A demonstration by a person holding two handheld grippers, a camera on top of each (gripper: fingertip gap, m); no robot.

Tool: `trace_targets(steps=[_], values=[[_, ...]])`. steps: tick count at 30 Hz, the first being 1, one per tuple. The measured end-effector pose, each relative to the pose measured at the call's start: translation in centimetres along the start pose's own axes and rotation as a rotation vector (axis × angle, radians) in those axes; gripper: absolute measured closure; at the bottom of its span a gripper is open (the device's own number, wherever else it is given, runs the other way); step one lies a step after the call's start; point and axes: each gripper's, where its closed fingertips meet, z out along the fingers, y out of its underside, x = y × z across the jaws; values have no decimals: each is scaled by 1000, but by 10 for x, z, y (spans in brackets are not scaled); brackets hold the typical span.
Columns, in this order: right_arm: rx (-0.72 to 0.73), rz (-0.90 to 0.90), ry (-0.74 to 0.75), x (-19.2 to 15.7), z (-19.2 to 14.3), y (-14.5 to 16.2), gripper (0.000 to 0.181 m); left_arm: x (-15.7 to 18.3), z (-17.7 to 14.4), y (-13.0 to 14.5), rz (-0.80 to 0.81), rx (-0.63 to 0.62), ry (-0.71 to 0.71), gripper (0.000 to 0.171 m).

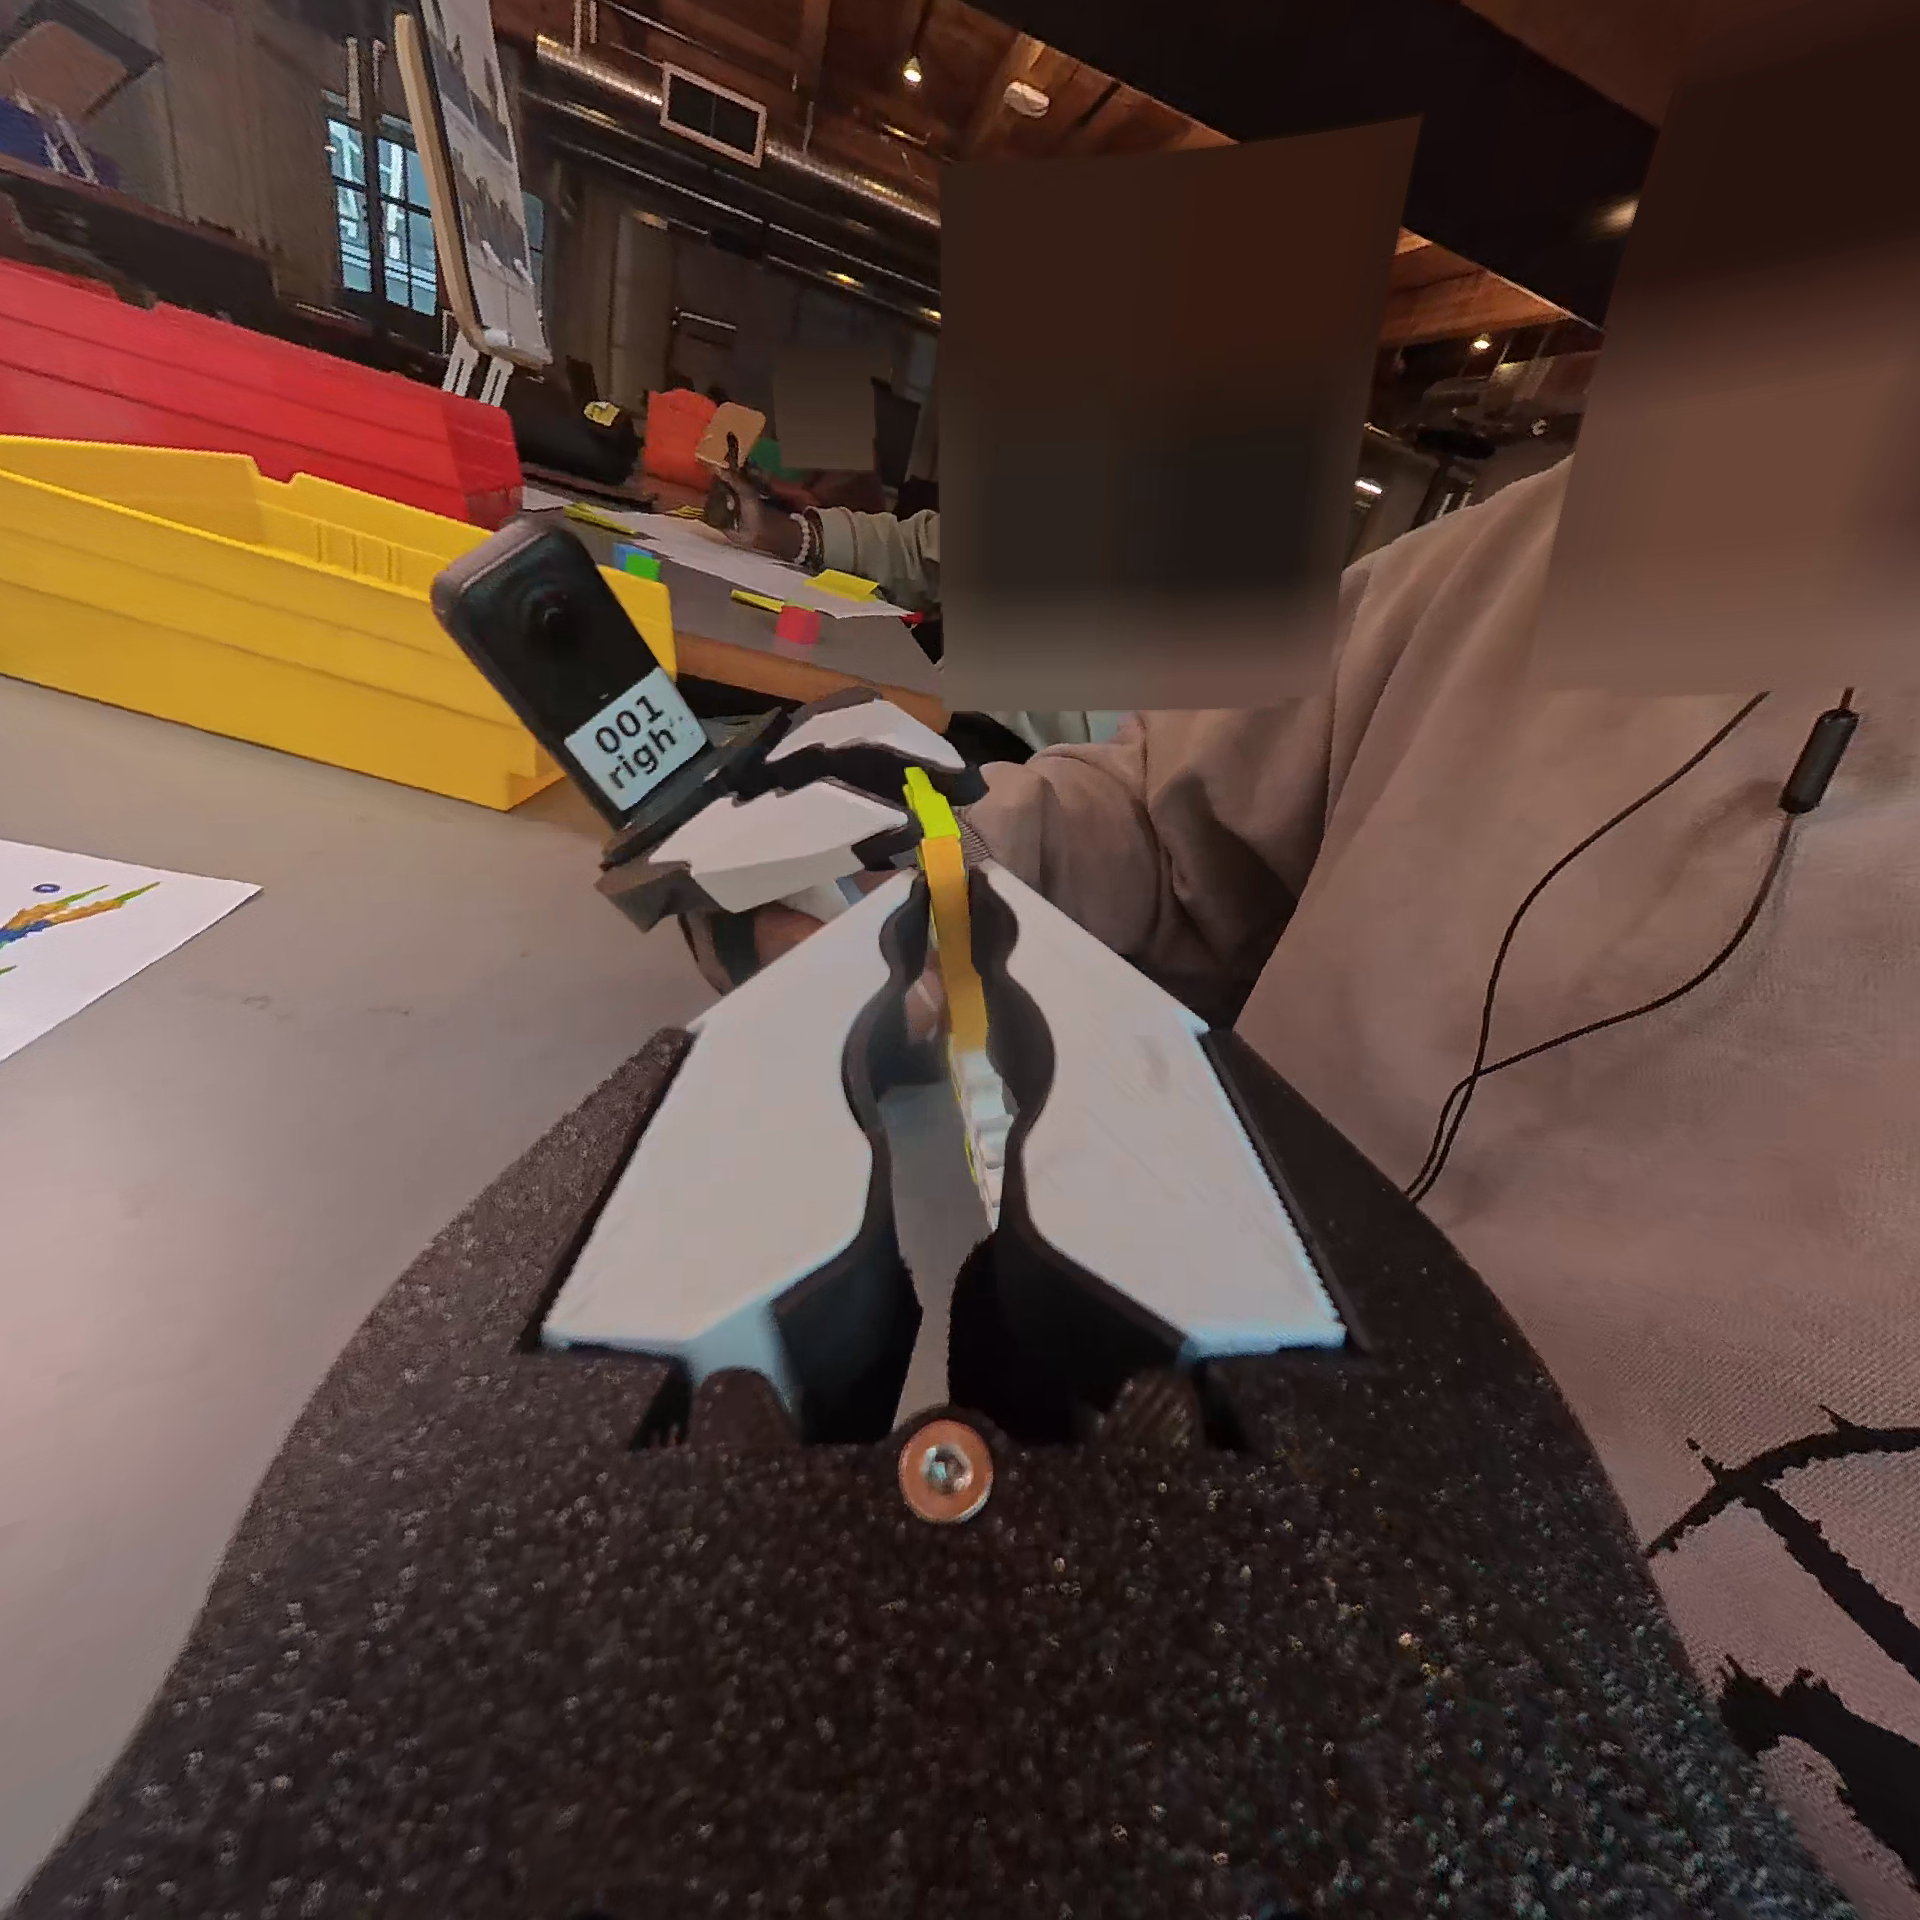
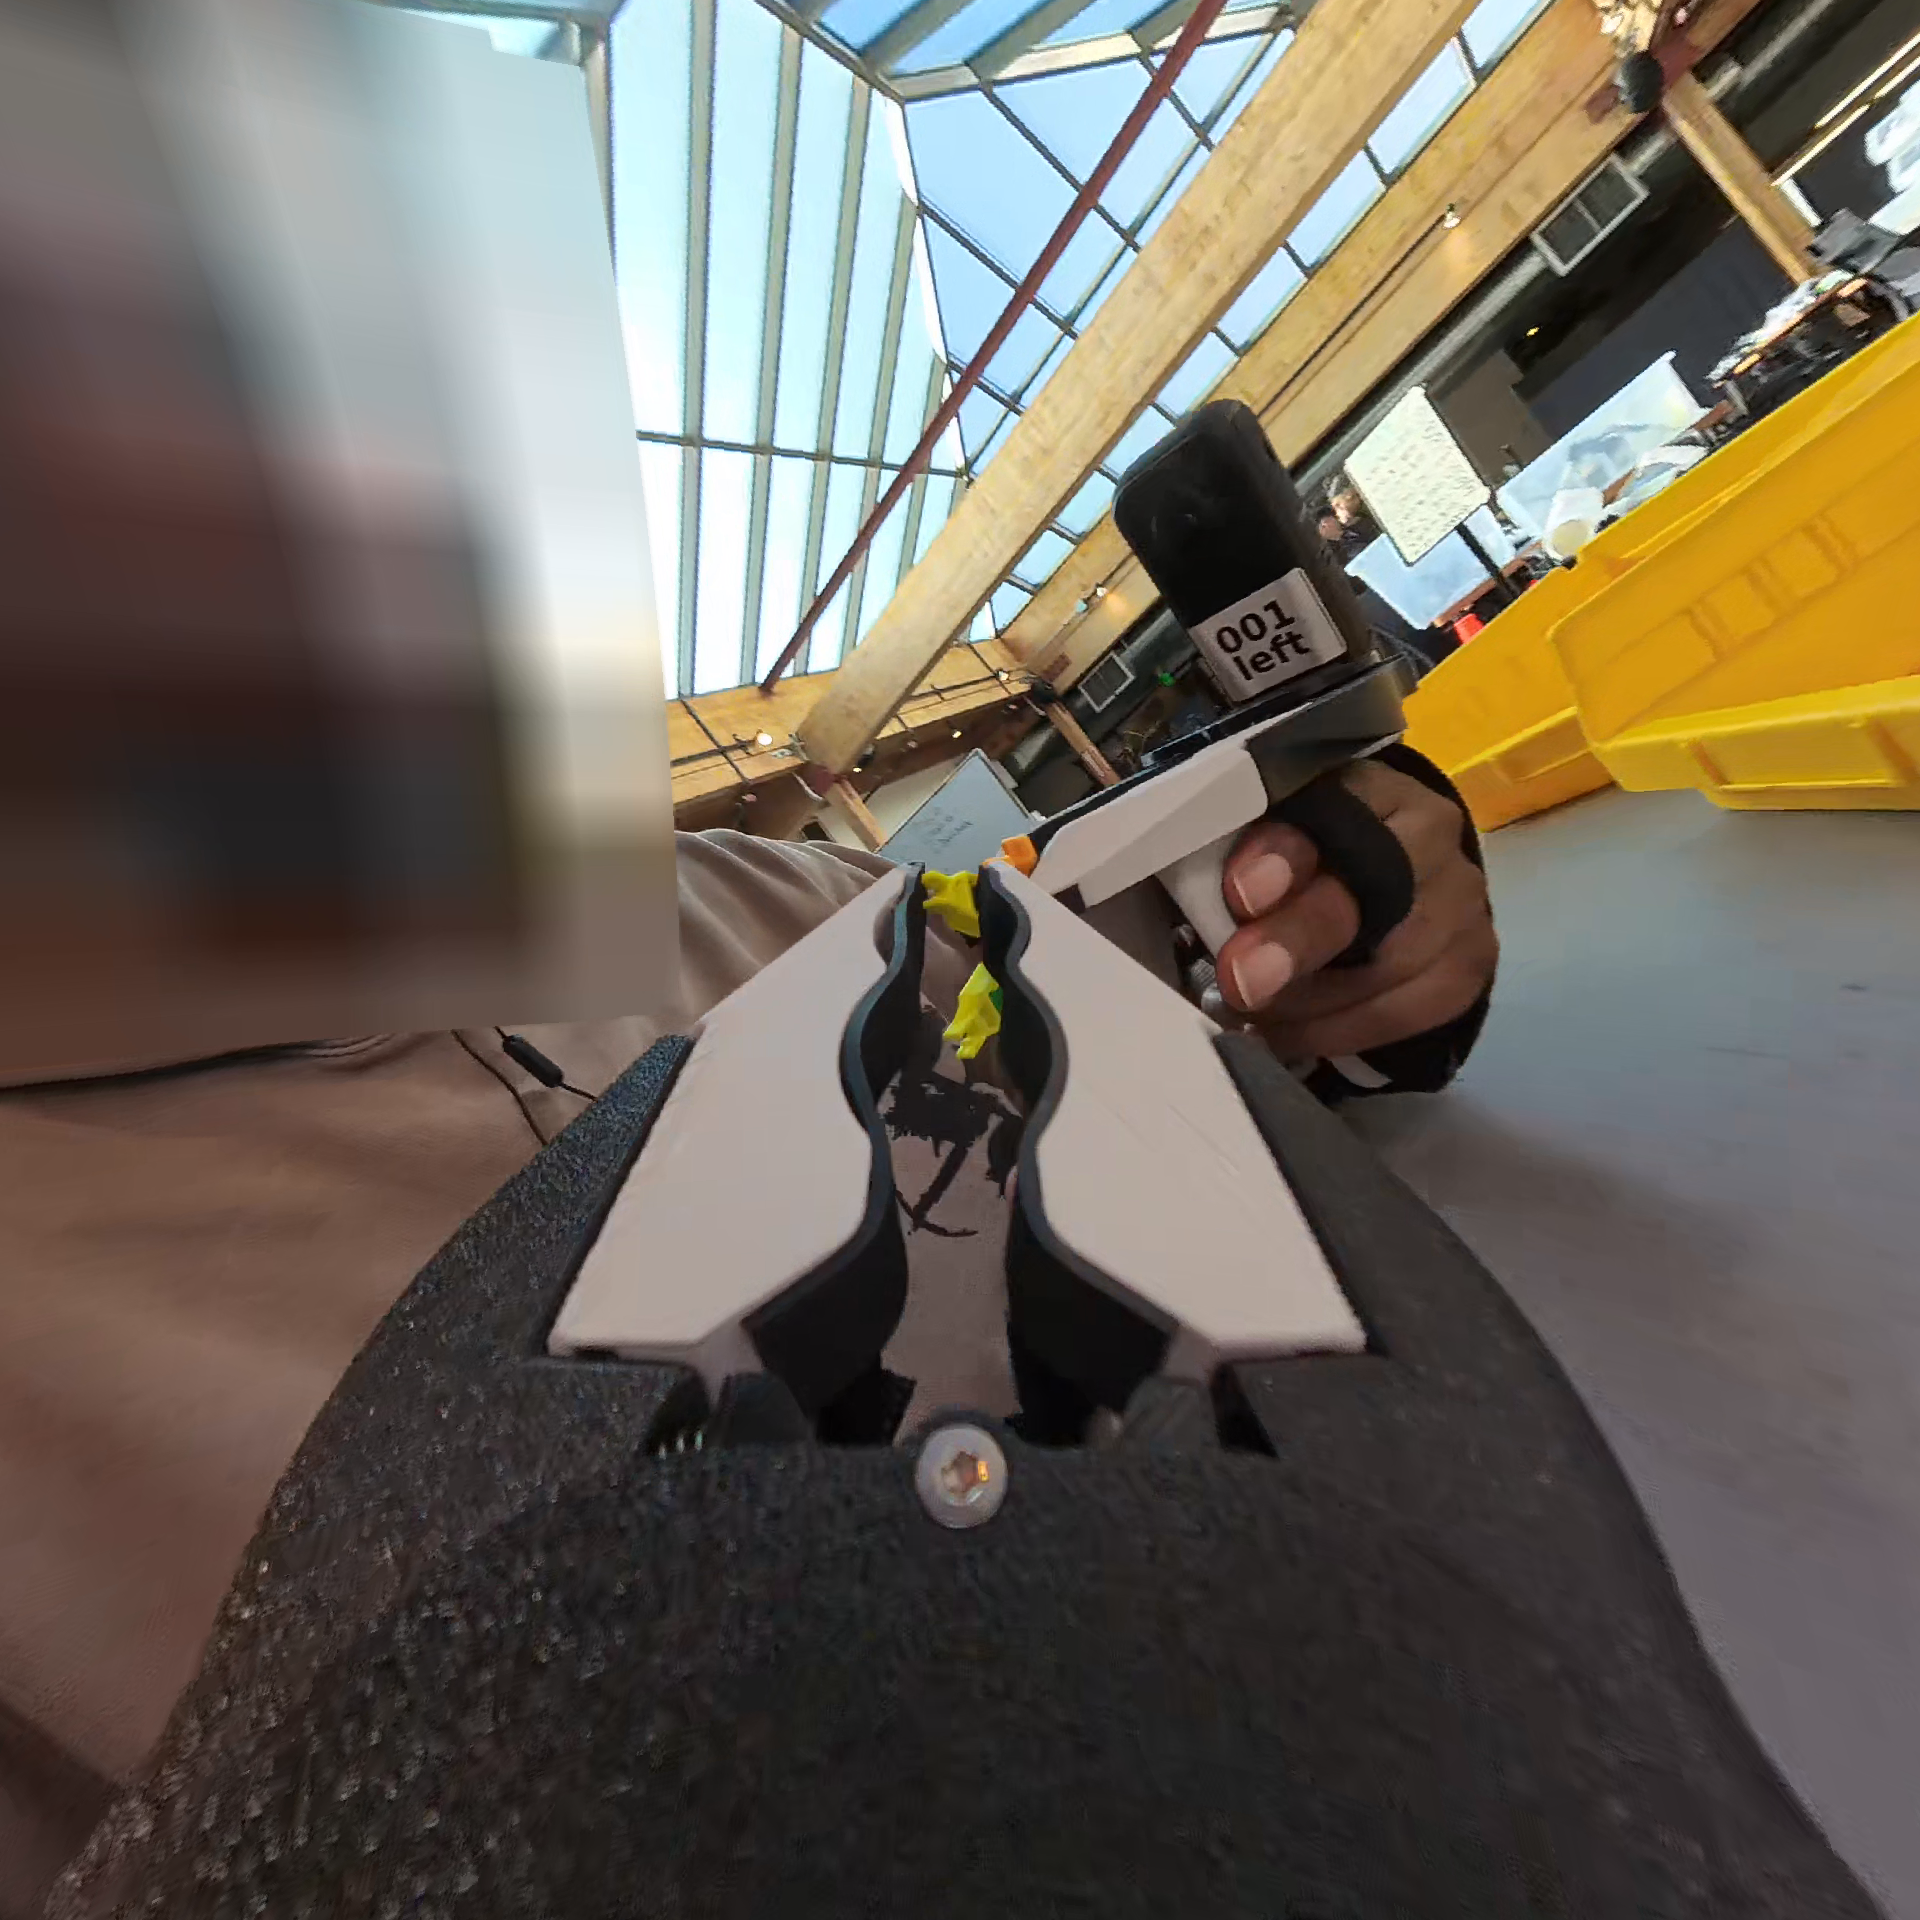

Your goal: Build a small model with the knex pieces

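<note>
Now | both grippers (image 1: 940,883) (image 2: 954,883) clamp toy-brick strip (image 1: 961,966) | lengthwise along left fingers (image 1: 790,1122)

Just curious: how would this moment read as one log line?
left gripper: shut on orange strip | right gripper: shut on yellow piece | both above grey table

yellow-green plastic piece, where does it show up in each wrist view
Left wrist view: the yellow-green plastic piece sticks up at centre, past the left gripper tips, on top of an orange strip pinched between the fingers.
Right wrist view: it sits just above centre at the right gripper tips.
Shared landmark: the yellow bins on the grey table.
</note>
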Motion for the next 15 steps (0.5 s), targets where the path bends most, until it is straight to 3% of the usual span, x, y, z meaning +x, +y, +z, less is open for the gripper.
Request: trace_targets(steps=[15], values=[[-16, 81, -384, -46, 8, 10, 174, 41, 21, -12, -193, 147, 351, 165]])
